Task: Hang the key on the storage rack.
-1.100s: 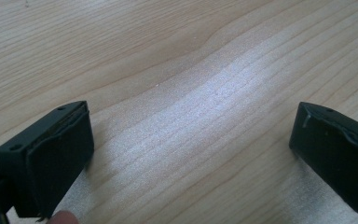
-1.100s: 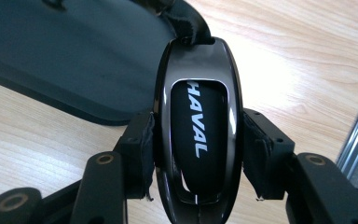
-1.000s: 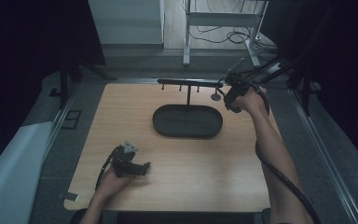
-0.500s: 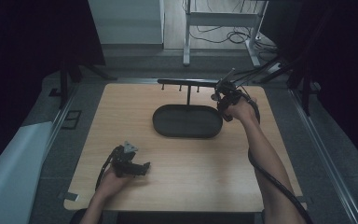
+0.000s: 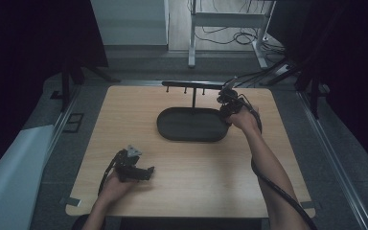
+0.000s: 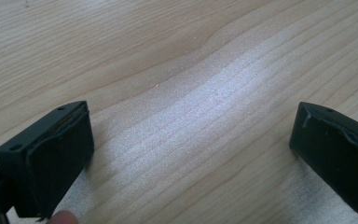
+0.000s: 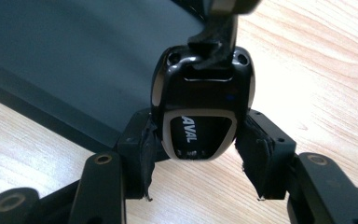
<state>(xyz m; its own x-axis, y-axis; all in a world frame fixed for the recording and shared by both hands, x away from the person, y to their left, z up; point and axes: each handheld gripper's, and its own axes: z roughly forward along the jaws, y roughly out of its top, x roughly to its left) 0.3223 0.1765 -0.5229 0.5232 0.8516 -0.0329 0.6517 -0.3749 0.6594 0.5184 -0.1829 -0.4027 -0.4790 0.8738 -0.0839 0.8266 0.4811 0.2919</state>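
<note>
The right gripper (image 7: 200, 154) pinches a glossy black plastic car key fob (image 7: 200, 114) by its sides; small, light, rigid, likely slippery.

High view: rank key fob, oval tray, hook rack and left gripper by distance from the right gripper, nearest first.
From the right gripper:
1. Key fob, clamped between its jaws.
2. Oval tray, its right end just below-left; hook rack, its right end just left. Too close to call.
3. Left gripper, far off near the table's front-left.
</note>
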